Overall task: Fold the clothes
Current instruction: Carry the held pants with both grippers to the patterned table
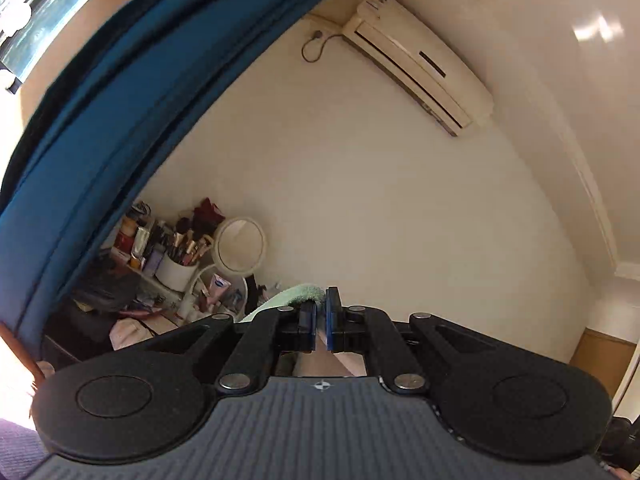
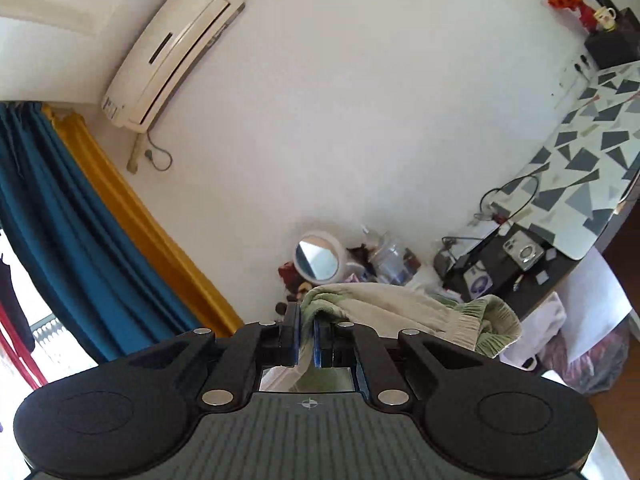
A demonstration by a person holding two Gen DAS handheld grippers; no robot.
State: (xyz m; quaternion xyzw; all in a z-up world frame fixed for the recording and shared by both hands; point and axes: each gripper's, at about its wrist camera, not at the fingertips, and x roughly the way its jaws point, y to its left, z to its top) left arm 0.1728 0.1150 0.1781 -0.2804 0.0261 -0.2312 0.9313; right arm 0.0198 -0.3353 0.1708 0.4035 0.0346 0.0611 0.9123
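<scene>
Where the left wrist view looks past its fingers, a white cup [image 1: 176, 270] stands on a cluttered vanity shelf [image 1: 136, 280], packed with makeup brushes [image 1: 188, 244]; a round mirror [image 1: 239, 244] stands just beside it; a blue curtain [image 1: 100, 120] sweeps across the left, and an air conditioner [image 1: 416, 60] hangs high on the cream wall [image 1: 360, 200]. The left gripper [image 1: 319, 322] has its blue pads nearly together — a pale green garment [image 1: 296, 296] is pinched between them, raised in front of the shelf.

In the right wrist view, a clear jar [image 2: 390, 258] sits among clutter by the same mirror [image 2: 318, 258]; a desk with a patterned top [image 2: 580, 168] runs along the right, a red vase of flowers [image 2: 576, 0] and a mug [image 2: 605, 16] at its far end; a yellow curtain [image 2: 152, 232] hangs beside the blue one. The right gripper [image 2: 306, 338] is narrowed on the garment [image 2: 400, 308] too — its ribbed green cuff [image 2: 486, 312] droops to the right.
</scene>
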